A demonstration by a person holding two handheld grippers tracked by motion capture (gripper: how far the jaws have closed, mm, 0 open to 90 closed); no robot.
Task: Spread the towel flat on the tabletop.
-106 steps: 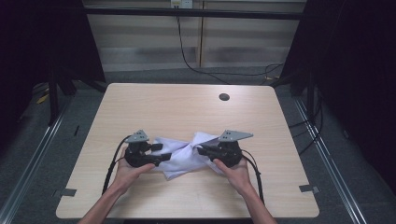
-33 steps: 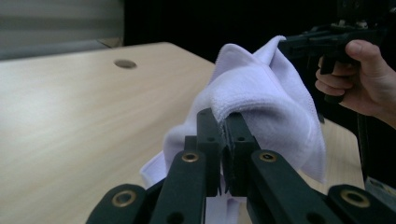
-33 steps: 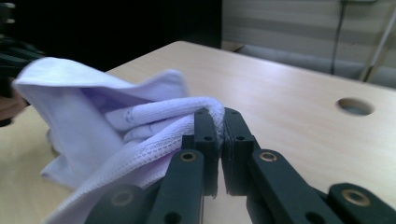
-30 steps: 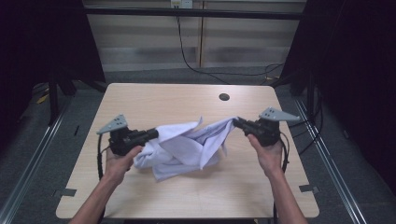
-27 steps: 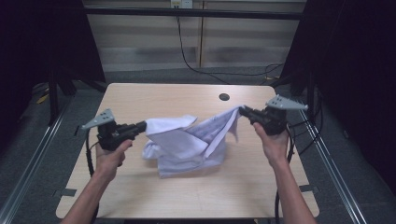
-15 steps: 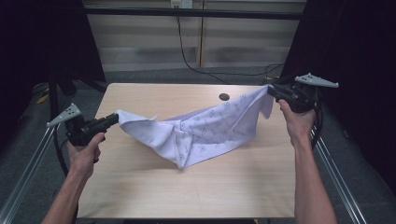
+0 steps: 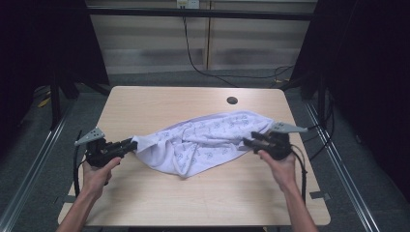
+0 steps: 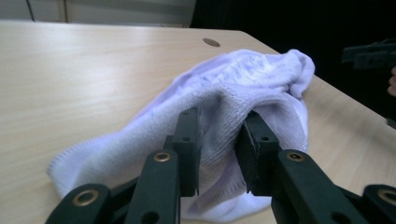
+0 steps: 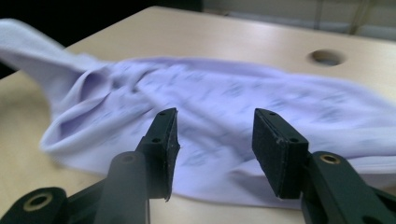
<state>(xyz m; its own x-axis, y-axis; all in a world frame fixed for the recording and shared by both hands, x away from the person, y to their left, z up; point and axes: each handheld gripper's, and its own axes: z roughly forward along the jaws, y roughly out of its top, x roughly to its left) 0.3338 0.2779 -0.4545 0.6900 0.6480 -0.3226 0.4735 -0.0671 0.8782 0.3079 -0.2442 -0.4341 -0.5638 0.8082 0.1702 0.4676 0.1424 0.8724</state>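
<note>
Lay spread across table (image 7: 145, 101): white towel (image 7: 208, 140). Just opened, both pairs of jaws: left gripper (image 8: 219, 149) (towel fold between, unpinched), right gripper (image 9: 212, 140) clear.

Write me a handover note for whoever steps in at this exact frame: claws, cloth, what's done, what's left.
Left claw: jaws have just been opening; a fold of the white cloth sits between them, pads no longer pressing.
Right claw: jaws have just been opening, nothing between them, cloth lying just ahead.
Cloth: on the wooden table, pulled out long between the two claws, wrinkled and bunched in the middle.
Done: cloth stretched out and laid down.
Left: probably smoothing or folding it; back the left claw clear first.
</note>
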